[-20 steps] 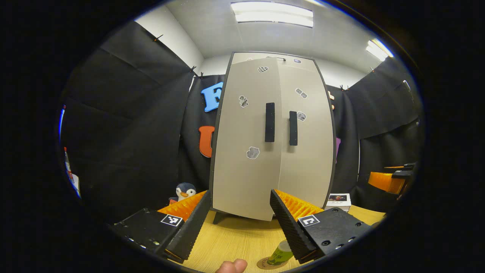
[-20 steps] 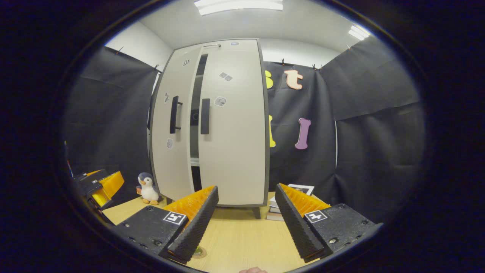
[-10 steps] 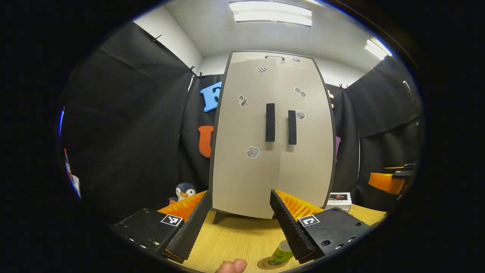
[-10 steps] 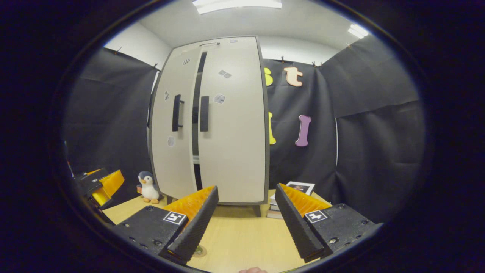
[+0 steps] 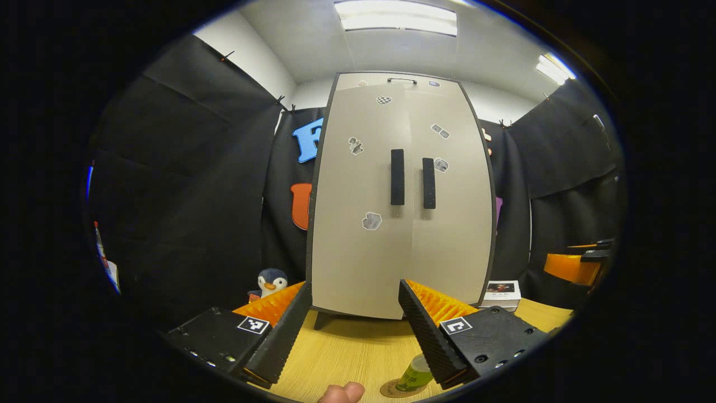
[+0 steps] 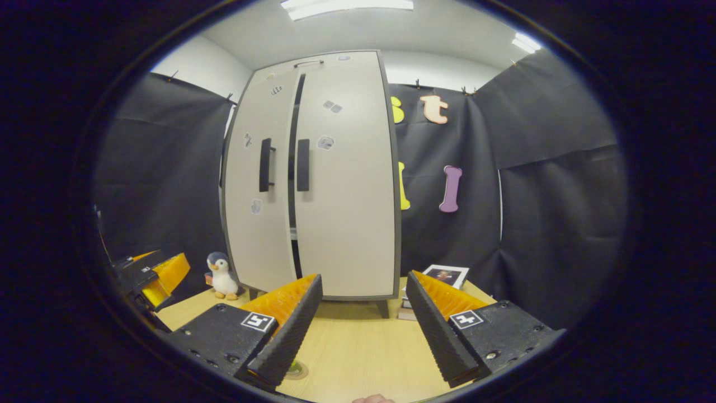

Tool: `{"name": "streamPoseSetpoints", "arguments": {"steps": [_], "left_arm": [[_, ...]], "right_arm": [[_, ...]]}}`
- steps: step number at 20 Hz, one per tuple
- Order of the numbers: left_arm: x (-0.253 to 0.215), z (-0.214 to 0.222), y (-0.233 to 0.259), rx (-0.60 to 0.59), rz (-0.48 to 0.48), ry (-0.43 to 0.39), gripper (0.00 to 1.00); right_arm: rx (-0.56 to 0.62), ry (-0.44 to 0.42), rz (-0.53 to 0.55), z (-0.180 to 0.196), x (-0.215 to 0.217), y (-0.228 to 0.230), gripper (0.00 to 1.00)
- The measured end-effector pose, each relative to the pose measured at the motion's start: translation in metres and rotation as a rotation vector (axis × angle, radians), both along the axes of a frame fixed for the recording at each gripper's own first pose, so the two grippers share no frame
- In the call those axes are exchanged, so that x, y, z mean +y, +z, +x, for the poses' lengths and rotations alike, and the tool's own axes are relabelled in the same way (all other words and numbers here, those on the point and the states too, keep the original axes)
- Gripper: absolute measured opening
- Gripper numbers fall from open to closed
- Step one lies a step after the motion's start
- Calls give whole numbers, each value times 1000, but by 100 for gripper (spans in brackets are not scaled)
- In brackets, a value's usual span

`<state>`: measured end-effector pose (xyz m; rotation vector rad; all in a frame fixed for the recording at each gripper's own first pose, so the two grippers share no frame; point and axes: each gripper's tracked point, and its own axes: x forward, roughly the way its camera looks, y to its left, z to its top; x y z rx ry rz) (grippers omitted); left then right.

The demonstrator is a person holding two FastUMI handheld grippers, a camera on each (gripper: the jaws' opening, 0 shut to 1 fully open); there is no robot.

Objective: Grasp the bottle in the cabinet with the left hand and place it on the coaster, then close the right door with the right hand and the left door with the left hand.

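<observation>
A tall beige cabinet (image 5: pixel 400 196) stands at the back of the wooden table (image 5: pixel 352 352). Its right door (image 6: pixel 344 179) is flush. Its left door (image 6: pixel 257 184) stands a narrow crack ajar, with a dark gap between the doors in the right gripper view. A green bottle (image 5: pixel 415 374) stands on the round coaster (image 5: pixel 391 390) near the table's front, just beside my left gripper's right finger. My left gripper (image 5: pixel 349 330) is open and holds nothing. My right gripper (image 6: pixel 363 322) is open too, facing the cabinet from the right; the left gripper (image 6: pixel 148 274) shows at its far left.
A toy penguin (image 5: pixel 270 281) sits left of the cabinet. A stack of books (image 6: pixel 436 280) lies to its right. A fingertip (image 5: pixel 342 393) shows at the bottom edge of the left gripper view. Black cloth walls close in on both sides.
The left door has swung nearly shut; the gap between the doors has narrowed to a slit. Both grippers stayed open and drifted only slightly.
</observation>
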<state>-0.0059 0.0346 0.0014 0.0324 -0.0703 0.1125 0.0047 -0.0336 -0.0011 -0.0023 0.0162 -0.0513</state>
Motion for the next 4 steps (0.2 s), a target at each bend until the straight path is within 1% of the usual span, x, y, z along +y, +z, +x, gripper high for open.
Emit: {"name": "streamPoseSetpoints", "arguments": {"steps": [1, 2, 3, 4], "left_arm": [[-2, 1, -1, 2, -4, -6, 95], [-4, 1, -2, 7, -5, -11, 95], [-5, 1, -3, 13, -4, -15, 95], [-5, 1, -4, 14, -3, -17, 95]], "right_arm": [[0, -1, -1, -1, 1, 1, 99], [-2, -2, 0, 0, 1, 1, 94], [-3, 0, 1, 0, 1, 2, 99], [-4, -1, 1, 0, 1, 2, 99]]}}
